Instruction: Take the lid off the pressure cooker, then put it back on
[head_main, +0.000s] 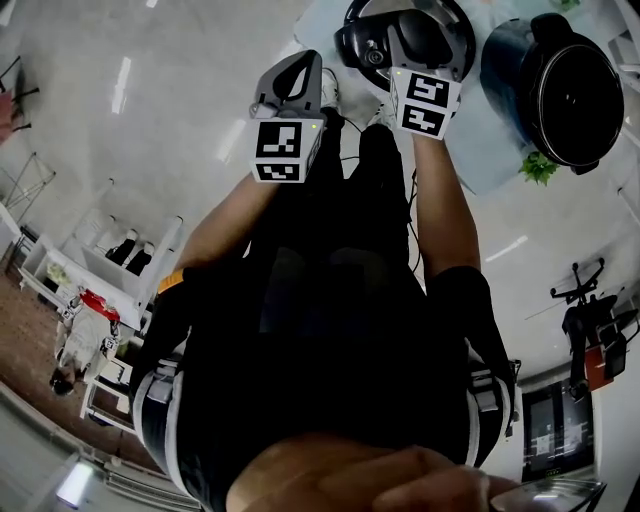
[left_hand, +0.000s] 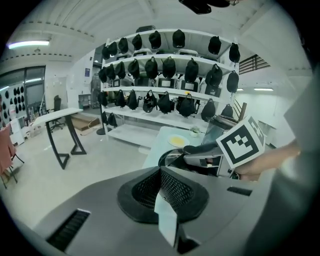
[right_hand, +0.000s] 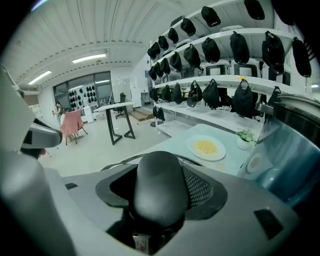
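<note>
The black round lid is at the near edge of the pale blue table. My right gripper is over it, shut on the lid's rounded black handle, which fills the space between the jaws. The lid's rim shows just beyond. The open pressure cooker, dark blue with a steel rim, stands to the right of the lid, and its wall is close on the right. My left gripper hangs left of the lid, off the table, its mesh pads together with nothing between them.
A plate of yellow food and a small potted plant stand further back on the table. Shelves of black caps line the far wall. A black-legged table stands on the floor to the left.
</note>
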